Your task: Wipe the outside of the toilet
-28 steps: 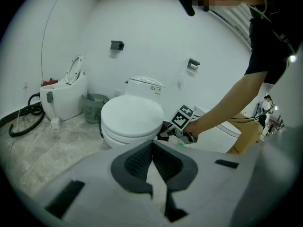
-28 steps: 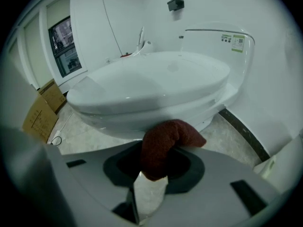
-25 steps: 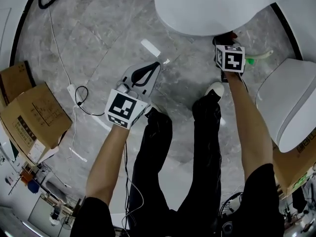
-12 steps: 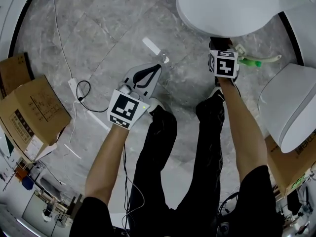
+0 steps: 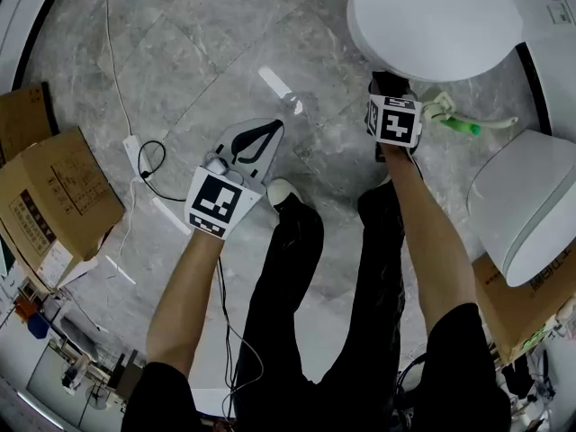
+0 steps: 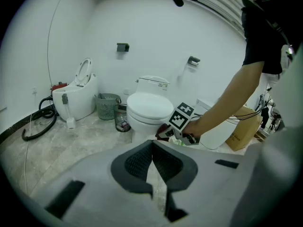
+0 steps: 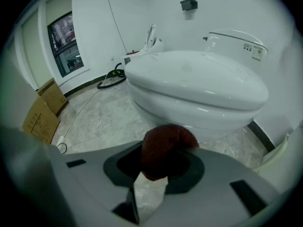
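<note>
Now, left gripper (image 5: pixel 273 128) hangs over the grey floor (image 5: pixel 180 52), jaws pressed together on nothing. Over to the right gripper (image 5: pixel 389 86): it clamps a dark red cloth (image 7: pixel 163 148), low, just under the white toilet (image 5: pixel 432 16) bowl's front.

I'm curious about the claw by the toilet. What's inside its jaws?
The right gripper is shut on a dark red wad, probably a cloth, close under the white toilet bowl. The wad's pinched lower part is hidden inside the jaws.
</note>
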The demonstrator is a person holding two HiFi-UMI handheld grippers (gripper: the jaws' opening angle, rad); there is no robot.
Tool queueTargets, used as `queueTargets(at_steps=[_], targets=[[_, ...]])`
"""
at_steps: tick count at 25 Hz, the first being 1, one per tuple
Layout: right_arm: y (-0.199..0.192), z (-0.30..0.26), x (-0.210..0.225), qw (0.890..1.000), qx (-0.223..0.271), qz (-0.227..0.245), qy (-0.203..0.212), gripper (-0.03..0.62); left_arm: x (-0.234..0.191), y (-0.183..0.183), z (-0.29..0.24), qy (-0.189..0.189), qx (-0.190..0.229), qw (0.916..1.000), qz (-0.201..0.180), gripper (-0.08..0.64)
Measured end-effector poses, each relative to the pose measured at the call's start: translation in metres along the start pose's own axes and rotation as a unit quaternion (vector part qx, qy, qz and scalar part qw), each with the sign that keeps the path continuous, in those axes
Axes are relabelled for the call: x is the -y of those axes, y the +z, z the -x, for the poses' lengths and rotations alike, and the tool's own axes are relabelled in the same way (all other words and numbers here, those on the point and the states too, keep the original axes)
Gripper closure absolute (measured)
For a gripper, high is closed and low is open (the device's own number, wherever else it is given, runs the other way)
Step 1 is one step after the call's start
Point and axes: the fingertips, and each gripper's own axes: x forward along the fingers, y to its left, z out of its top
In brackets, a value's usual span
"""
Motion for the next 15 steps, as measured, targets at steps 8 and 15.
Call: queueTargets(at_steps=[8,15], targets=[[0.024,-0.013,-0.050,0.999,0.007,-0.009,0.033,0.488,-0.018,-0.009,0.017,0.003,-0.007,0.9999,0.008,0.558],[0.030,-0.011,-0.071,0.995,0.030,0.058,0.073,0.486,-0.024,-0.002,0.017,-0.002,-0.004,1.0000,0.000,0.558]])
